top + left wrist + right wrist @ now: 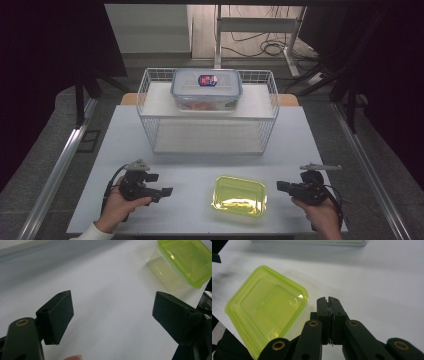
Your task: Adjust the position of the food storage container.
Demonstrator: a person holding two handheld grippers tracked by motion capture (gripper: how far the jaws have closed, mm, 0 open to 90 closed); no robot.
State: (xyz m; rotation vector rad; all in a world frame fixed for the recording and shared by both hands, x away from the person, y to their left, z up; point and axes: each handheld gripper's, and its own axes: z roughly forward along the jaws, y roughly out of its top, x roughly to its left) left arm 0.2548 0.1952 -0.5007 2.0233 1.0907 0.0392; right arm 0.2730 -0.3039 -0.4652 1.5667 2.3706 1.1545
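The lidded box (239,195) sits on the table (200,170) between the left gripper (162,191) and right gripper (281,186); behind it stands a wire basket (150,107) with a container (206,89) on its shelf.

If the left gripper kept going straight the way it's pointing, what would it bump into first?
Probably the green-lidded container. The left gripper, jaws open, points across the table toward it, with only bare tabletop between. In the left gripper view the container sits off to one side, so it might just slide past.

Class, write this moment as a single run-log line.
left gripper: open, empty | right gripper: shut, empty | green container: lidded, on table between the grippers, untouched
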